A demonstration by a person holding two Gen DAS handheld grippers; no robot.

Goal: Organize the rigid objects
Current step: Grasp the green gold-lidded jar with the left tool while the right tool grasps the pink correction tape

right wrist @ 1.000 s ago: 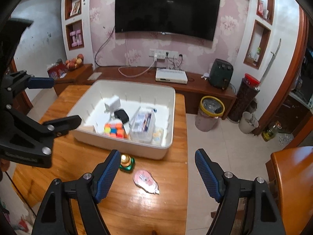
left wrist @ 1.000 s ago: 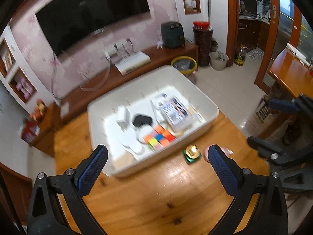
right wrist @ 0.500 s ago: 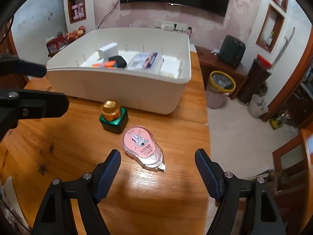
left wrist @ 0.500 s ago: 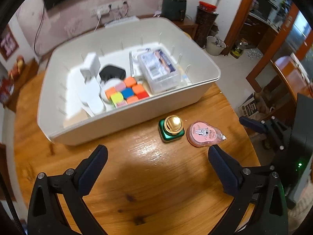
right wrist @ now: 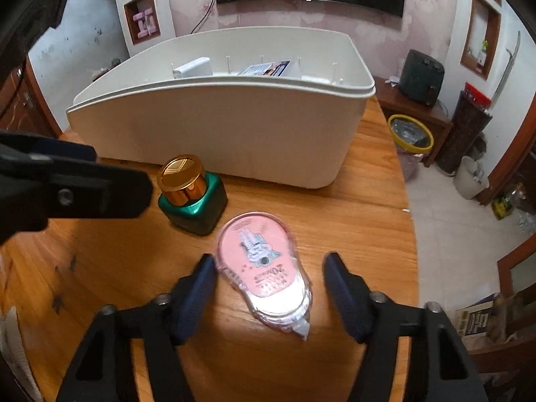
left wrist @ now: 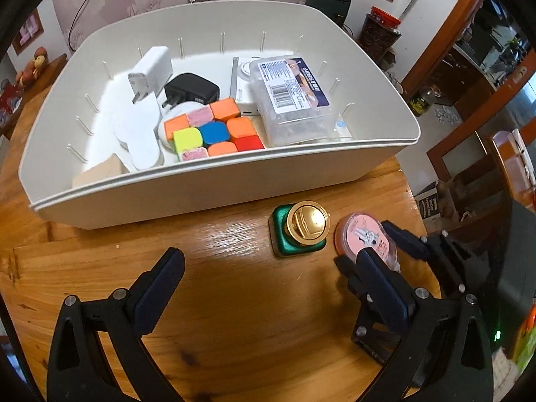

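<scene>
A pink correction-tape dispenser (right wrist: pixel 259 261) lies flat on the wooden table (right wrist: pixel 351 207), between the fingers of my right gripper (right wrist: pixel 268 263). Its jaws are closing; the left pad is at the dispenser's edge and a gap shows on the right. Just left of the dispenser stands a green bottle with a gold cap (right wrist: pixel 191 194), also in the left wrist view as the bottle (left wrist: pixel 303 229) beside the dispenser (left wrist: pixel 360 239). My left gripper (left wrist: pixel 271 268) is wide open over bare table, the bottle just ahead of its gap.
A white bin (left wrist: pixel 214 181) fills the back of the table, holding a colour cube (left wrist: pixel 211 130), a clear plastic box (left wrist: pixel 291 93), white and black plug adapters and flat white pieces. The table edge (right wrist: pixel 412 221) drops off to the right, with a tiled floor and a yellow-rimmed waste bin (right wrist: pixel 410 134) beyond.
Both grippers have sunk toward the table and closer to the bin. The right jaws have narrowed around the pink dispenser. The left jaws stay wide.
</scene>
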